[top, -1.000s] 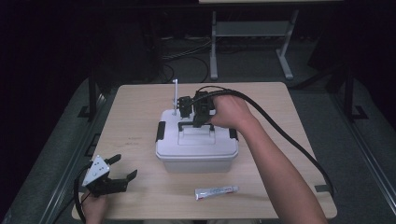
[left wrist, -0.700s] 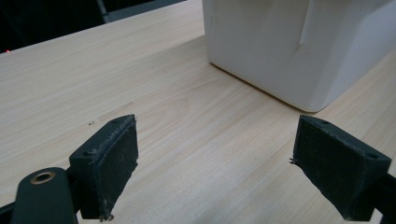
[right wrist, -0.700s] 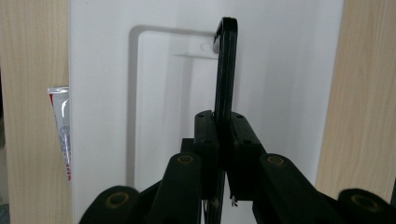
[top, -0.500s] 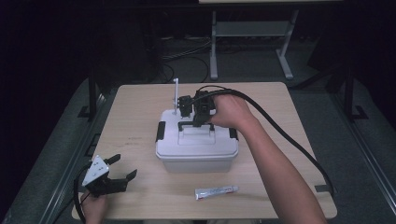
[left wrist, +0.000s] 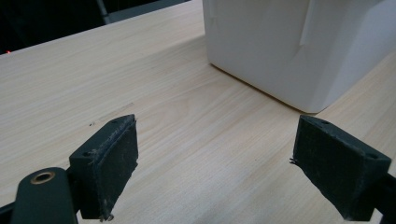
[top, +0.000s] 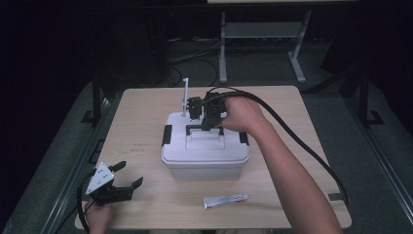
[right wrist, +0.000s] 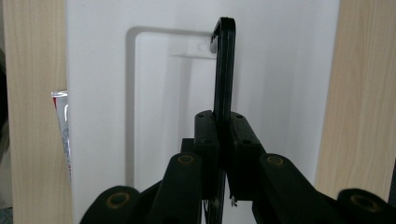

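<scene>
Box [top: 204, 151] of white plastic sits mid-table, one black handle [right wrist: 223, 70] raised from its lid, black latches on both ends. Right gripper [top: 207, 119] clamps that handle; left gripper [top: 124, 178] rests wide open near the front-left corner. One tube [top: 225, 200] lies in front.

Nothing legible anywhere. Tube [top: 225, 200] lying on the table [top: 146, 126] near the front edge carrying red print, too small and blurred to read from the high view; only a sliver of it [right wrist: 61, 130] showing in the right gripper view, markings unreadable there too. White box [top: 204, 151] bearing no visible label, lid and walls looking plain. No numbers, brands or signs showing on the table surface.
</scene>
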Action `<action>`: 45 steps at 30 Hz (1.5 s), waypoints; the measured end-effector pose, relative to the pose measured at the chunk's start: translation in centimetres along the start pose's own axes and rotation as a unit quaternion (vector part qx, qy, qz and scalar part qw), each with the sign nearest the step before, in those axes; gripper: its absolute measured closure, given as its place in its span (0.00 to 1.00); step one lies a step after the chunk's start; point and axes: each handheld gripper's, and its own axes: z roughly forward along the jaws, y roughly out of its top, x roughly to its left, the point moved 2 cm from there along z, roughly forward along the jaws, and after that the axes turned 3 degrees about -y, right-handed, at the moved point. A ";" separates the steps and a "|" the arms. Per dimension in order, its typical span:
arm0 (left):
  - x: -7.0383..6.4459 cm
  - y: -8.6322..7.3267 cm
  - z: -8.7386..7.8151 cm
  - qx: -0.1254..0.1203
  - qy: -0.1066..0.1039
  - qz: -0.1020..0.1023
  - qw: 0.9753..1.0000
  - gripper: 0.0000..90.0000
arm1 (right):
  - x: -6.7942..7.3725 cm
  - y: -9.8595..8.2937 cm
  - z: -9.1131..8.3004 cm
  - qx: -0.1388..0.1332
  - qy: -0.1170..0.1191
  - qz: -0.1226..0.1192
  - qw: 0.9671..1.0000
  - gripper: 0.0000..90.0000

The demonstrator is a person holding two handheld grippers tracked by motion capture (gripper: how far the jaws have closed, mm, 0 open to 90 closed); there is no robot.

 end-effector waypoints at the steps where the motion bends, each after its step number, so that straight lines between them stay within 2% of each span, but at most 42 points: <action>1: 0.0 0.0 0.0 0.000 0.000 0.000 1.000 0.15 | 0.0 0.0 0.0 0.000 0.000 0.000 1.000 0.93; 4: 0.0 0.0 0.0 0.002 0.000 0.001 1.000 0.15 | -0.1 -0.1 -0.4 -0.008 -0.001 -0.001 1.000 0.93; 25: 0.0 0.0 0.1 0.003 0.001 0.003 1.000 0.15 | 0.0 -1.4 -2.8 -0.015 -0.022 0.004 1.000 0.93; 38: 0.0 0.0 0.1 0.004 0.001 0.004 1.000 0.15 | 0.2 -3.0 -4.4 -0.006 -0.029 0.011 0.999 0.93; 45: 0.0 0.0 0.1 0.004 0.001 0.005 1.000 0.15 | 0.3 -4.6 -5.3 0.000 -0.036 0.019 0.999 0.93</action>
